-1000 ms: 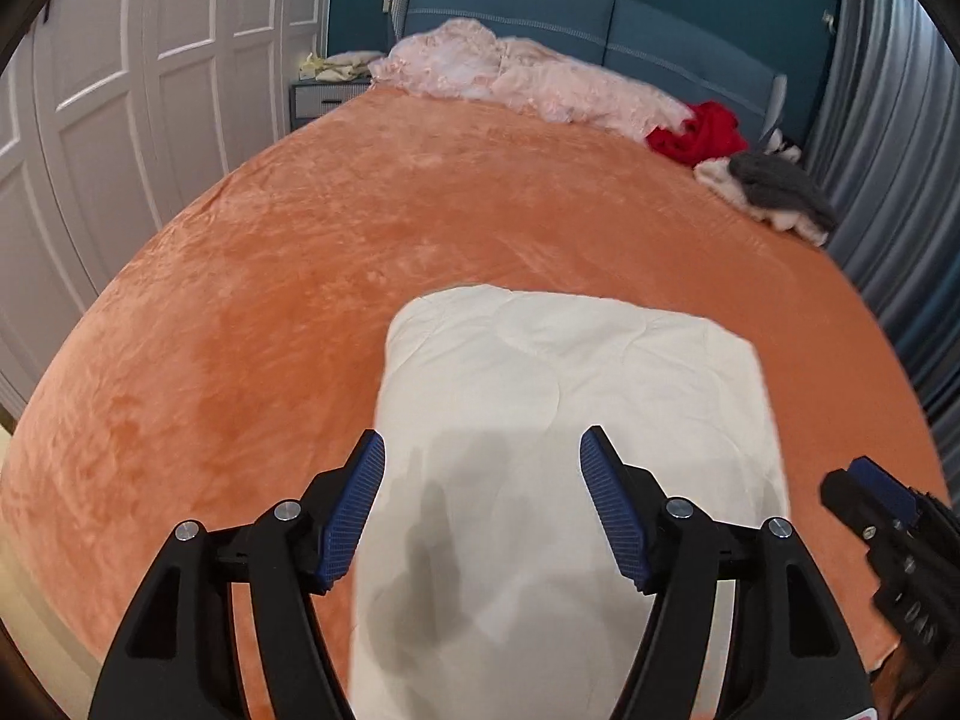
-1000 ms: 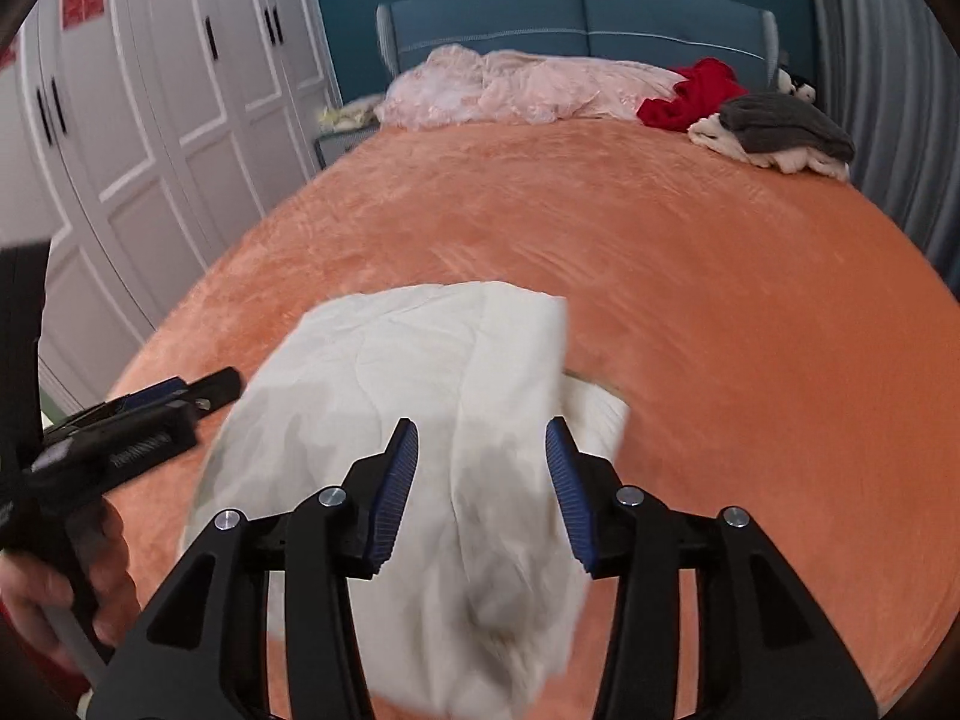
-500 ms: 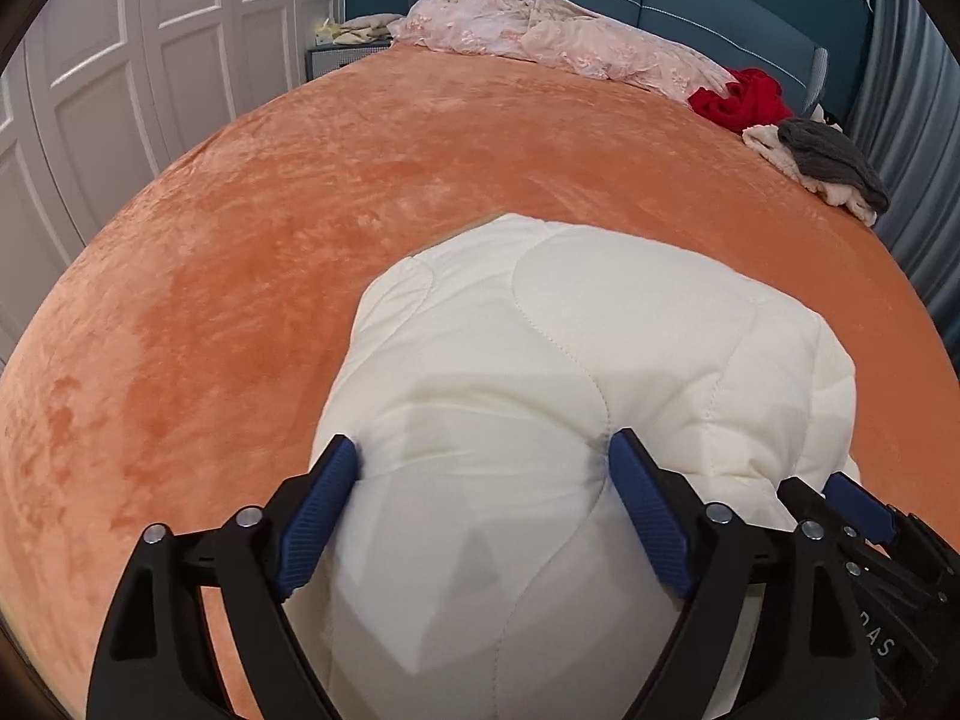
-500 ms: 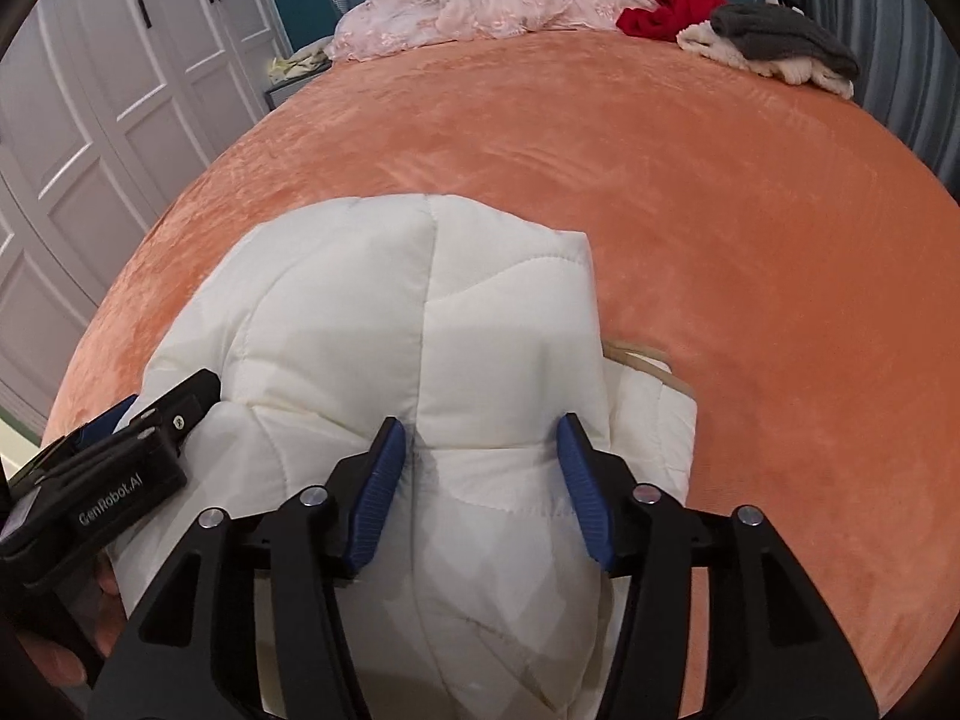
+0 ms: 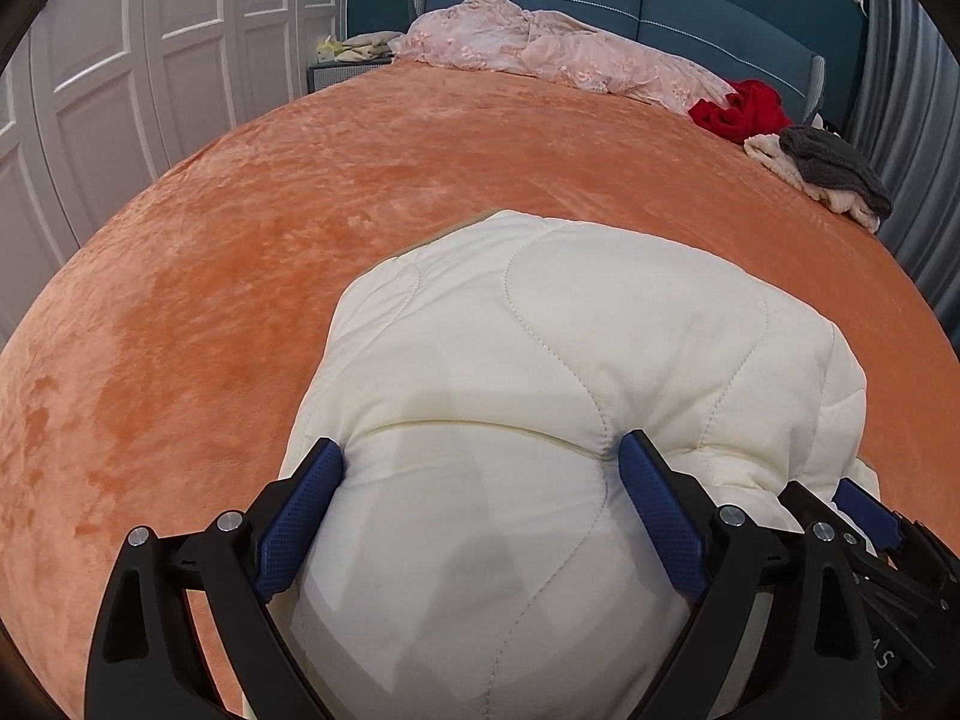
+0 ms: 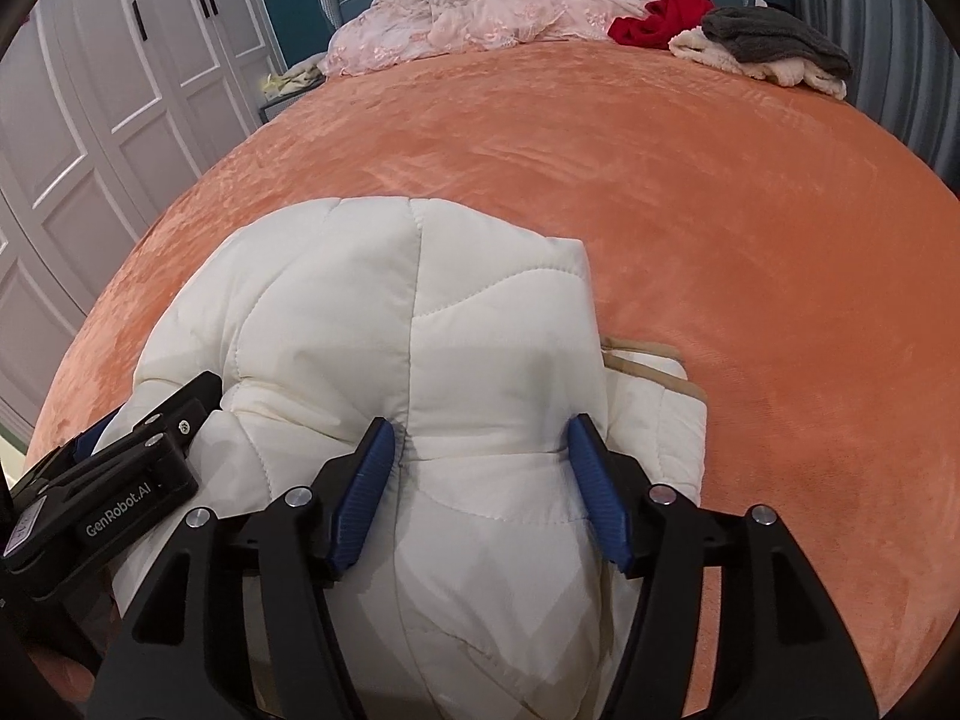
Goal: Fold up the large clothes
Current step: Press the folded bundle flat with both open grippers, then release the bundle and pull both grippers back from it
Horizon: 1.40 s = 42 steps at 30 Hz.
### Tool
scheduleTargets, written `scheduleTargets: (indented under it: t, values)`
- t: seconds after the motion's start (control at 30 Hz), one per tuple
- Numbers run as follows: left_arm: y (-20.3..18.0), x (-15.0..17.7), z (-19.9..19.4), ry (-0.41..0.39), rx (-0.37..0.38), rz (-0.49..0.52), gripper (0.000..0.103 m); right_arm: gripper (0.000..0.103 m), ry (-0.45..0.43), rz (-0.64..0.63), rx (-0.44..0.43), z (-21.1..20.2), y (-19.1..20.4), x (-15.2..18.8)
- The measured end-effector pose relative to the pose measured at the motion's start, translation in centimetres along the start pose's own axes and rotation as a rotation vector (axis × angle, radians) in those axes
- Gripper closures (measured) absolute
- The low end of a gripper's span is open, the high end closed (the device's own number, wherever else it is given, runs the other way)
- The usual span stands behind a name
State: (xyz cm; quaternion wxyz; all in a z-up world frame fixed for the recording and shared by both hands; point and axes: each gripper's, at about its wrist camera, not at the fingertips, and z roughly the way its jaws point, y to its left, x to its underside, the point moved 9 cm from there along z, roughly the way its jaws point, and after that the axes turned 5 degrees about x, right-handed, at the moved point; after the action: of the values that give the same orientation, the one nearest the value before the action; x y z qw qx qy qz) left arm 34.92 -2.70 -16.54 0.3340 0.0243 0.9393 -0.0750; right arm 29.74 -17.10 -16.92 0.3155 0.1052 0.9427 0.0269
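A cream quilted padded garment point(image 5: 600, 312), folded into a thick bundle, lies on the orange bed blanket point(image 5: 270, 210) near its front edge. My left gripper point(image 5: 480, 447) straddles the bundle's near left part. Its jaws are opening, and the puffy fabric still fills the gap and bulges against both blue pads. My right gripper point(image 6: 480, 426) holds the near right part of the same garment point(image 6: 336, 312); its jaws are opening too, with fabric pinched between the pads. Each gripper shows at the edge of the other's view: the right gripper point(image 5: 870, 522), the left gripper point(image 6: 120, 480).
A pink floral quilt point(image 5: 540, 54) lies along the blue headboard. A red garment point(image 5: 744, 108) and a grey and cream pile point(image 5: 834, 168) sit at the far right corner. White wardrobe doors point(image 5: 120, 72) stand on the left, and grey curtains point(image 5: 918, 120) hang on the right.
Both grippers came down with the garment, which hung limp before and now rests puffed on the blanket. Both pairs of jaws stand wider apart.
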Motion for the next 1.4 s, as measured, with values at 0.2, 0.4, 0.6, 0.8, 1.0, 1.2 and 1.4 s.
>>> scheduleTargets:
  t: [0.2, 0.4, 0.6, 0.8, 1.0, 1.2, 1.4]
  values:
    - [-0.1, 0.0, 0.1, -0.001, -0.003, 0.001, 0.012, 0.045, -0.021, -0.006, 0.013, 0.0, 0.1, 0.0]
    - [-0.1, 0.0, 0.0, 0.011, -0.006, 0.006, 0.012, 0.045, -0.011, -0.006, 0.011, -0.2, 0.0, -0.1]
    - [0.7, 0.3, -3.9, 0.055, 0.035, 0.001, 0.012, 0.056, 0.001, -0.024, -0.002, -7.0, -0.3, 0.1]
    - [1.2, 4.0, -9.1, 0.110, 0.066, 0.014, 0.013, 0.093, 0.089, -0.070, -0.041, -10.5, -0.8, 4.8]
    - [1.2, 8.3, -10.2, 0.167, 0.041, -0.002, 0.013, 0.093, 0.140, -0.057, -0.035, -10.0, -1.5, 7.1]
    - [1.0, 9.3, -13.9, 0.146, -0.002, 0.039, 0.014, 0.090, 0.091, -0.056, -0.011, -15.6, -2.4, 7.6]
    - [-1.2, 11.2, -16.4, 0.137, 0.000, 0.062, 0.014, 0.051, 0.047, -0.054, 0.041, -18.6, -3.6, 10.4]
